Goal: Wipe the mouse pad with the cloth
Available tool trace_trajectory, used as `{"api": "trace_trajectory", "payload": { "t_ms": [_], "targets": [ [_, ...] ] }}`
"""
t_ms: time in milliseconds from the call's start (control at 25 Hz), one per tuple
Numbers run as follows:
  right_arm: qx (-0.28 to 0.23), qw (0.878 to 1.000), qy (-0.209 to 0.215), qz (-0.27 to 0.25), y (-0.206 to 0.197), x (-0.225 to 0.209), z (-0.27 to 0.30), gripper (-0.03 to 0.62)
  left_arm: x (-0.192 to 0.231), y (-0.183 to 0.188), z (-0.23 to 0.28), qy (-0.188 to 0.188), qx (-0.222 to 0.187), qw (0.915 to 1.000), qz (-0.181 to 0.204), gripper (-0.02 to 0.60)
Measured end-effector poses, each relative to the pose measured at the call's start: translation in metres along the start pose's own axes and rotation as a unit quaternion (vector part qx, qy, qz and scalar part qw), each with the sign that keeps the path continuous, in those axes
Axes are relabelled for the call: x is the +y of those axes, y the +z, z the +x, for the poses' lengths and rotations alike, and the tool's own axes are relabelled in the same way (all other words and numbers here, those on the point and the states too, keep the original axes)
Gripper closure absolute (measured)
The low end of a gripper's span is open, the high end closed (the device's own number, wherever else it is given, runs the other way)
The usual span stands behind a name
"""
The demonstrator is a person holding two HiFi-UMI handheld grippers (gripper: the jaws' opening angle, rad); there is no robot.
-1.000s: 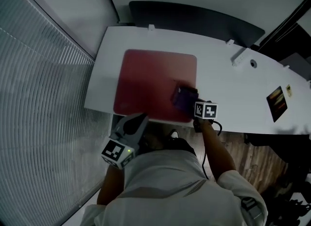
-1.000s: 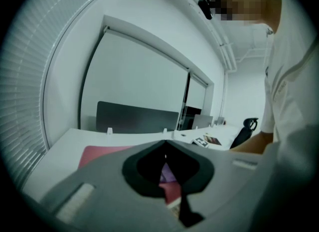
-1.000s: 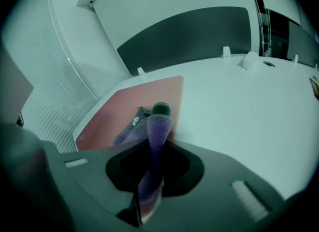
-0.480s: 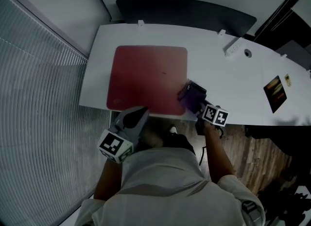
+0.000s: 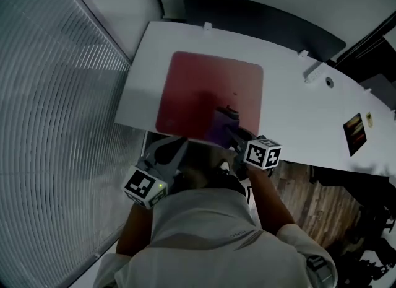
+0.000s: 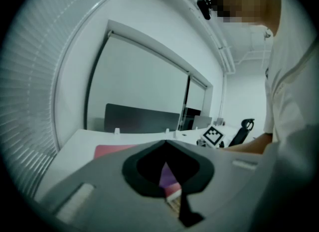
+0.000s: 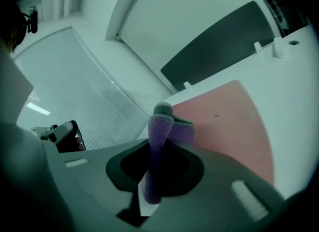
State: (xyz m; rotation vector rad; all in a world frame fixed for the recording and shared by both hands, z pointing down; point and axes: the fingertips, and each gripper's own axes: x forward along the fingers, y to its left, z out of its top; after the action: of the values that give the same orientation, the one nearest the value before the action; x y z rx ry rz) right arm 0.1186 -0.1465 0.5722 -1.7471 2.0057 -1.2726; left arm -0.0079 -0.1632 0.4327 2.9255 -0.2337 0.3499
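Note:
The red mouse pad (image 5: 204,91) lies on the white desk (image 5: 291,119). A purple cloth (image 5: 221,124) rests on the pad near its front edge, right of middle. My right gripper (image 5: 232,134) is shut on the cloth, which in the right gripper view stands bunched up between the jaws (image 7: 158,126) with the pad (image 7: 234,121) beyond. My left gripper (image 5: 177,145) hangs below the desk's front edge, off the pad, jaws shut and holding nothing. In the left gripper view the pad (image 6: 112,150) shows past its jaws.
A white power strip (image 5: 312,70) and a dark card (image 5: 354,133) lie on the desk's right part. A dark partition (image 5: 260,17) runs along the desk's back. Window blinds (image 5: 55,126) fill the left side; wooden floor (image 5: 303,187) shows below the desk.
The right gripper with the cloth has moved left from the pad's right edge back onto the pad along its front edge. The left gripper has stayed below the desk edge.

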Motion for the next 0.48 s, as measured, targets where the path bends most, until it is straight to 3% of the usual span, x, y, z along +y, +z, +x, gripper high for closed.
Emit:
{"api": "trace_trajectory", "payload": {
  "t_ms": [200,320,480],
  "targets": [
    [0.070,0.994,0.067,-0.040,-0.032,0.088,0.108,0.546,0.056,-0.019,-0.090,0.086,-0.004,0.9959,-0.027,0.581],
    [0.097,0.990,0.094,-0.049,-0.055,0.136,0.168,0.546,0.082,-0.034,-0.141,0.114,0.002,0.9926,-0.042,0.581],
    [0.124,0.987,0.082,-0.059,-0.081,0.167,0.237,0.546,0.111,-0.048,-0.189,0.134,0.002,0.9895,-0.056,0.581]
  ]
}}
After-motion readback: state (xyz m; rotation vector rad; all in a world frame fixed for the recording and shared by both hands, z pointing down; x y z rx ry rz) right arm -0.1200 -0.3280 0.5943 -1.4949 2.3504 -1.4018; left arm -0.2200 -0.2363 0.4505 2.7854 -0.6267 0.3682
